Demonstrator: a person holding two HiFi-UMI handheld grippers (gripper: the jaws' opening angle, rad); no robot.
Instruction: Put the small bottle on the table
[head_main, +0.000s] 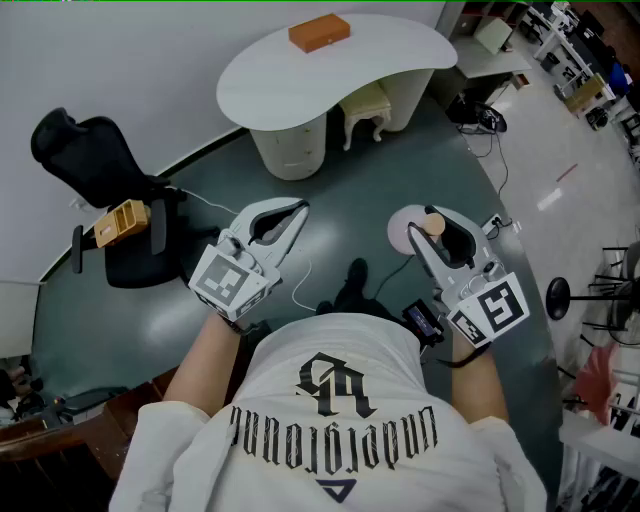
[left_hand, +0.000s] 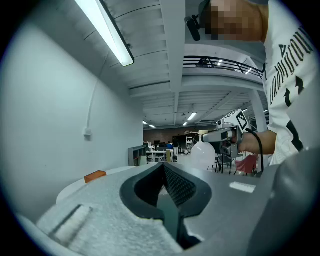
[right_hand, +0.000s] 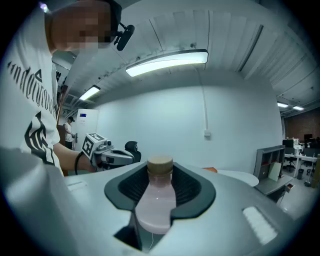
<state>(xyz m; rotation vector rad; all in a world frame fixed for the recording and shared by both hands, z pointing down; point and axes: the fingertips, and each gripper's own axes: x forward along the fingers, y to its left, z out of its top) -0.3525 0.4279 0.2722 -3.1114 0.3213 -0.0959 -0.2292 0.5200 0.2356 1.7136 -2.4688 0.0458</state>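
Observation:
The small bottle (right_hand: 157, 197) has a pale pink body and a tan cork cap. My right gripper (right_hand: 160, 172) is shut on it, the pads pressing its sides and the cap pointing past the jaw tips. In the head view the bottle (head_main: 412, 231) hangs in the air over the dark floor, in front of the person's right side. The white curved table (head_main: 350, 72) stands ahead, some way beyond both grippers. My left gripper (head_main: 284, 222) is held at the left, jaws together with nothing between them. In the left gripper view its jaws (left_hand: 163, 167) meet, and the bottle (left_hand: 202, 154) shows to the right.
An orange block (head_main: 320, 32) lies on the table's far side. A white stool (head_main: 366, 106) stands under the table. At the left, a black office chair (head_main: 92, 150) carries a small wooden box (head_main: 122, 222). Cables run over the floor, and desks stand at the far right.

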